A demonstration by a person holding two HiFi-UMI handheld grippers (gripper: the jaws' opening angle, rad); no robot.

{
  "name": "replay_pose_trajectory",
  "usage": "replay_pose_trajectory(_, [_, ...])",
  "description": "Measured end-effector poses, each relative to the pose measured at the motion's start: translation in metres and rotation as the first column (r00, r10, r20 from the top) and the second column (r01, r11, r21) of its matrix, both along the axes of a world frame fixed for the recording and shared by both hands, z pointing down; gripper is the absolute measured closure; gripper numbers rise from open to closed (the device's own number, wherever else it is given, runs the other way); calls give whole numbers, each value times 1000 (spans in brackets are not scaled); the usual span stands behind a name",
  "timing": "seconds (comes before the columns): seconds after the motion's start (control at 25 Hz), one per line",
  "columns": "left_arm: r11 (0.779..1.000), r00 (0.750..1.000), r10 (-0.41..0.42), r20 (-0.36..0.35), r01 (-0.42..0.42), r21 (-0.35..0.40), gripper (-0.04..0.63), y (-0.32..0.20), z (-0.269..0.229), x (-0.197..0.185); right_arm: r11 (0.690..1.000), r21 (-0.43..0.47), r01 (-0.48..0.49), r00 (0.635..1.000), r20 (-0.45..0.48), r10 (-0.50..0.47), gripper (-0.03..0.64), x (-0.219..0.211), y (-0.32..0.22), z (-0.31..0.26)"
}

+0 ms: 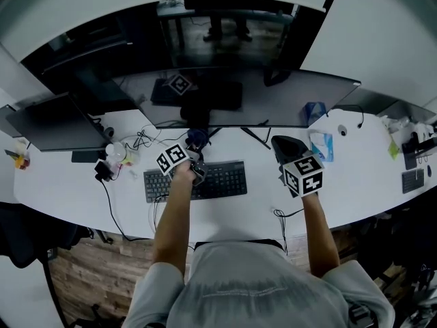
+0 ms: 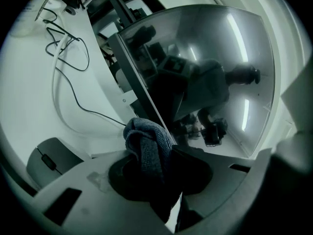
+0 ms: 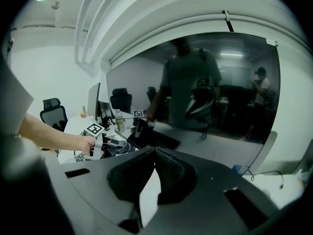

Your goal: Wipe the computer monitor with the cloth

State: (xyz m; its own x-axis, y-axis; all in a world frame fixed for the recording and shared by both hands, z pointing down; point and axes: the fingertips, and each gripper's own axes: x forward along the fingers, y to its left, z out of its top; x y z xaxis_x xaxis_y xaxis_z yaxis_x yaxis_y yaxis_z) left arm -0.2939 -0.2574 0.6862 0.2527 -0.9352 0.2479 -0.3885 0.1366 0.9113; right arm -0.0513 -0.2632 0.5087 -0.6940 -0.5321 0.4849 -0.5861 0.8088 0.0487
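Observation:
The wide curved monitor [image 1: 273, 98] stands dark at the back of the white desk [image 1: 239, 214]; it also fills the left gripper view [image 2: 210, 67]. My left gripper [image 1: 193, 157] is shut on a bunched blue cloth [image 1: 198, 139], held over the keyboard's far edge just below the screen's lower edge. In the left gripper view the cloth [image 2: 146, 143] sticks up from the left gripper [image 2: 157, 161] right beside the monitor's bottom corner. My right gripper [image 1: 289, 150] hovers to the right, in front of the screen, apart from it. In its own view the right gripper [image 3: 152, 152] has its jaws shut, tips touching, holding nothing.
A black keyboard [image 1: 205, 181] lies under the left gripper. Loose cables [image 1: 145, 139] and a bottle [image 1: 115, 152] sit at the left, near a second monitor [image 1: 48, 125]. Blue tissue packs [image 1: 321, 144] lie at the right. A grey mouse [image 2: 49, 160] shows in the left gripper view.

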Motion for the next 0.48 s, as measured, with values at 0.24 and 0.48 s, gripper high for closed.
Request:
replay_pose_trajectory(0.24, [999, 999, 35, 9, -35, -6, 506, -8, -1, 25, 1000, -1, -23, 1000, 3, 23, 601, 22, -2, -1])
replay_pose_trajectory(0.48, [998, 998, 66, 3, -66, -7, 506, -18, -2, 54, 998, -9, -55, 998, 5, 55, 601, 51, -5, 0])
